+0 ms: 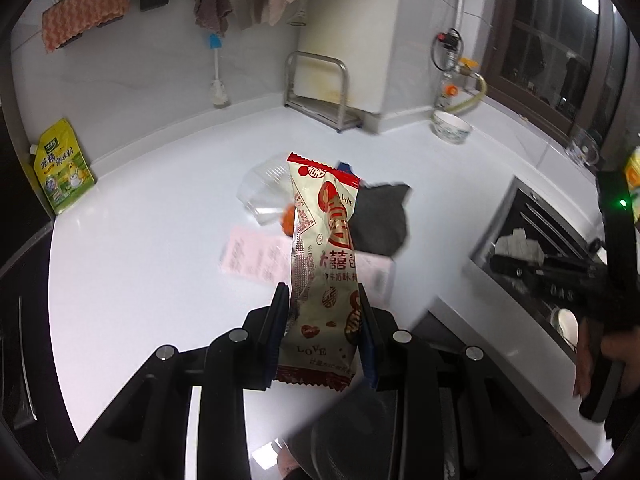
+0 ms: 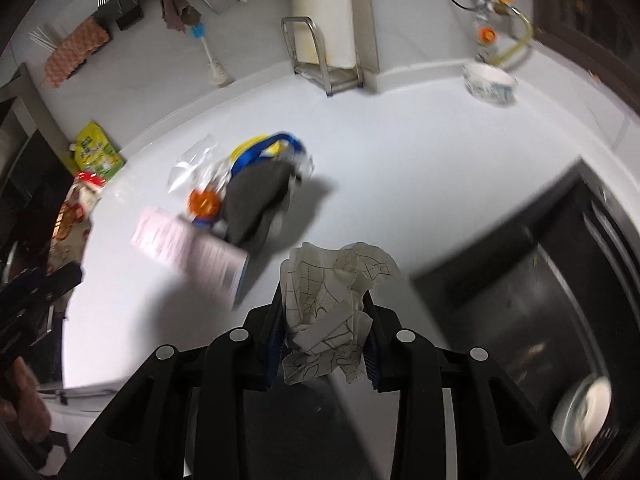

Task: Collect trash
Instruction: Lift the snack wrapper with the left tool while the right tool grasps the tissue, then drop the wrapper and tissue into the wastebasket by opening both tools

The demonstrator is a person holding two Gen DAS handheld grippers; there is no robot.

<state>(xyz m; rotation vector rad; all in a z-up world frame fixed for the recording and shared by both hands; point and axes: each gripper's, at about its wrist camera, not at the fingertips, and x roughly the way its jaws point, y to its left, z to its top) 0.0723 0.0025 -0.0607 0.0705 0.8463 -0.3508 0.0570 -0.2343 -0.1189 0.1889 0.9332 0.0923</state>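
Left gripper (image 1: 323, 300): my fingers are clamped on a long cream-and-red snack wrapper (image 1: 320, 264), which stands up between them, lifted above the white countertop (image 1: 160, 240).

Right gripper (image 2: 324, 312): my fingers are closed on a crumpled ball of white paper (image 2: 332, 312) printed with thin dark lines, also held off the counter.

Trash pile: the rest lies in a heap on the countertop, my landmark here. A dark grey crumpled piece (image 2: 256, 200) sits in its middle.

Around the grey piece: a pink printed paper (image 2: 188, 248) lies just beside it on the near-left; an orange round item (image 2: 205, 202) touches its left edge; clear plastic packaging (image 2: 192, 164) lies to its far-left; a blue and yellow item (image 2: 264, 148) lies behind it.

Beyond the pile: a patterned bowl (image 2: 490, 84) stands well apart at the back right; a metal rack (image 2: 320, 56) stands against the back wall; a yellow-green pouch (image 2: 96, 152) leans at the far left.

Right of the pile: a dark recessed sink (image 2: 560, 280), blurred in the right wrist view.
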